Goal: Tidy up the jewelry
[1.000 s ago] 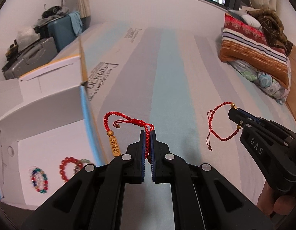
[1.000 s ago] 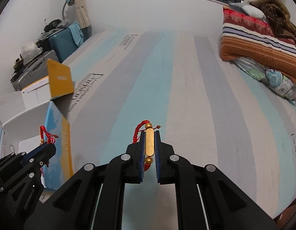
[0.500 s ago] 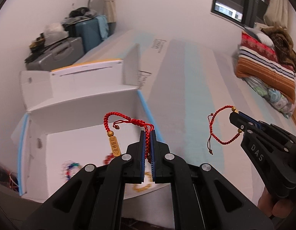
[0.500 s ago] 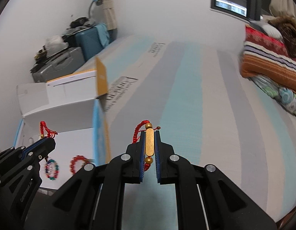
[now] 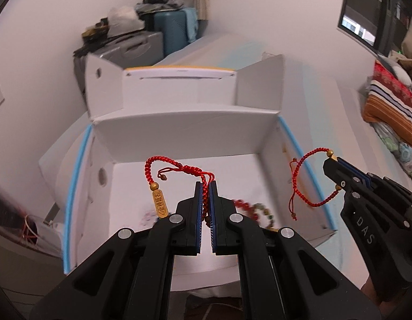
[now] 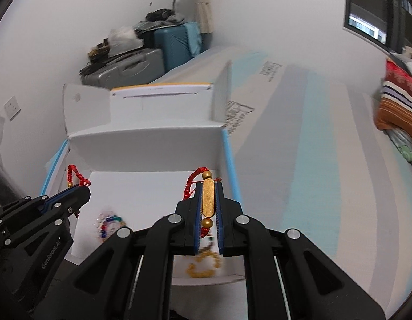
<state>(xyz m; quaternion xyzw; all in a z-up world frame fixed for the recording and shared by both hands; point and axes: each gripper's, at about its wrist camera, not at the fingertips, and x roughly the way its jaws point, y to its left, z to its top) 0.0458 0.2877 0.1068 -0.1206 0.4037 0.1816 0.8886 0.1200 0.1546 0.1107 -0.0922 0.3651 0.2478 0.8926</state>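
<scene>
Above the open white box (image 5: 184, 122), two red cord bracelets are held: the left tool (image 5: 205, 186) is clamped on the tagged bracelet (image 5: 179, 170), the right tool (image 6: 208, 186) on the gold-bar bracelet (image 6: 207, 200). Carrying seems finished; lowering and release beside the beaded bracelets (image 6: 110, 221) are likely required next.

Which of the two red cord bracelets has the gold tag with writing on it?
The red bracelet in the left gripper: its engraved tag dangles free. The right gripper's bracelet has a plain bar.
</scene>
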